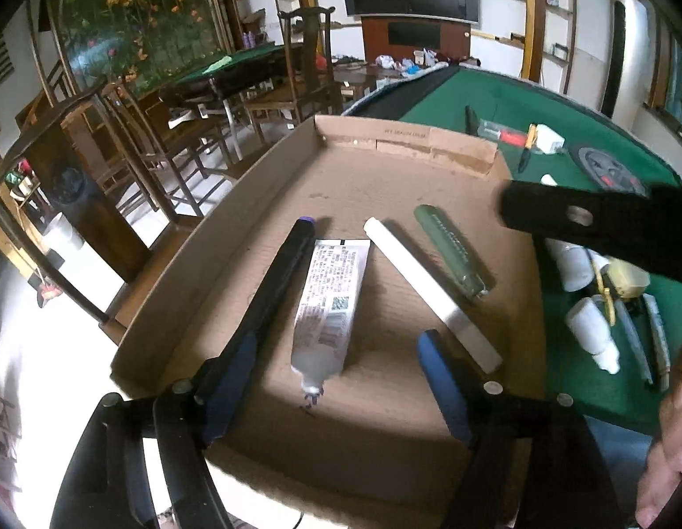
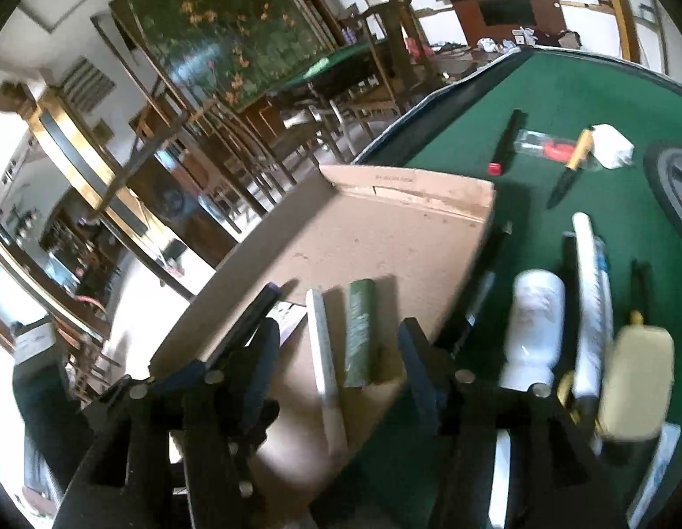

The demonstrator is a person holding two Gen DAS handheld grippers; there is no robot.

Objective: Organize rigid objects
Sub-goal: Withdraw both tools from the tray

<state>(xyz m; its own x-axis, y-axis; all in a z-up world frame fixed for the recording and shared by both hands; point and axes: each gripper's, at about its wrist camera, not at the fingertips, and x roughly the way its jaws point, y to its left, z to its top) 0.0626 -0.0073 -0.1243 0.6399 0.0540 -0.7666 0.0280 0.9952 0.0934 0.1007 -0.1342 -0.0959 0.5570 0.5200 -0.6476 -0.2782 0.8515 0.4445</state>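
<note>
tube (image 1: 327, 304) in box (image 1: 385, 141), bottles (image 1: 588, 330) right

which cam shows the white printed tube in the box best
The left wrist view. There the white printed tube lies whole on the floor of the cardboard box, between the open fingers of the left gripper, its print and code patch visible. The right wrist view shows only a corner behind a finger.

A green felt counter (image 1: 508, 101) is carrying a shallow cardboard tray (image 1: 235, 203). Just right of the tray, white bottles (image 1: 590, 330) and pens (image 1: 650, 344) are lying; beyond its far corner, a yellow-handled knife (image 2: 572, 163) is resting.
</note>
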